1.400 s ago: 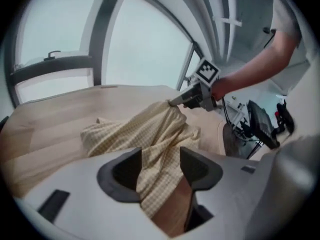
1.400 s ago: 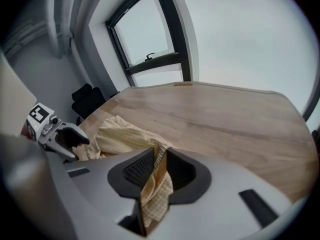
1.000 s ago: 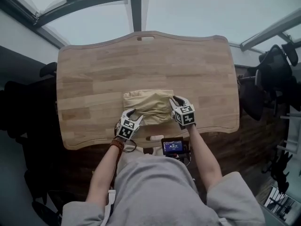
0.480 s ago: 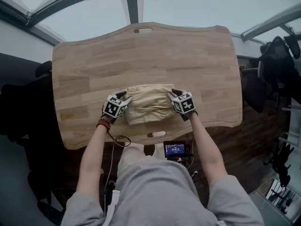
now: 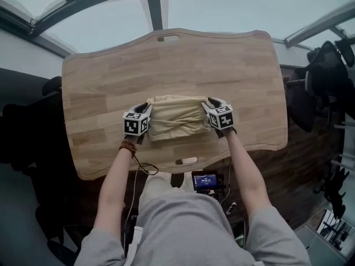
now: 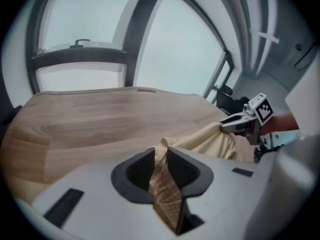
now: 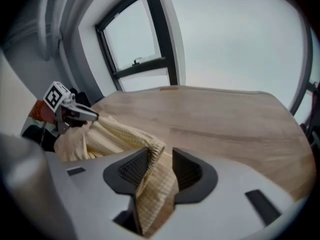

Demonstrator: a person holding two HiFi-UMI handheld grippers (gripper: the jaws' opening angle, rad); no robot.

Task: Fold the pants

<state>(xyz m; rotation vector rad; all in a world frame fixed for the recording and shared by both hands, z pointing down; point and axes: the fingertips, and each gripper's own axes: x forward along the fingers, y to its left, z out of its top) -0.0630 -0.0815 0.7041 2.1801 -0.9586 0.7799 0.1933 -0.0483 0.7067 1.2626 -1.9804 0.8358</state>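
The beige pants (image 5: 177,117) lie folded into a small bundle on the wooden table (image 5: 222,65), near its front edge. My left gripper (image 5: 143,107) is at the bundle's left end. Its jaws have just been closing and now pinch a fold of the cloth (image 6: 167,194). My right gripper (image 5: 211,101) is at the bundle's right end. Its jaws have just been closing a little, with a hem of the pants (image 7: 152,179) between them. That hem leans on the left pad and a gap shows at the right pad. Each gripper view shows the other gripper across the bundle.
A small black device with a lit screen (image 5: 206,180) hangs below the table's front edge, beside a dangling cable (image 5: 145,168). A dark office chair (image 5: 324,82) stands off the right end. Bare wood stretches beyond the bundle toward the windows.
Both grippers left the bundle's near corners and now sit at its left and right ends, further up the table. The left one swung out leftward and closed on cloth.
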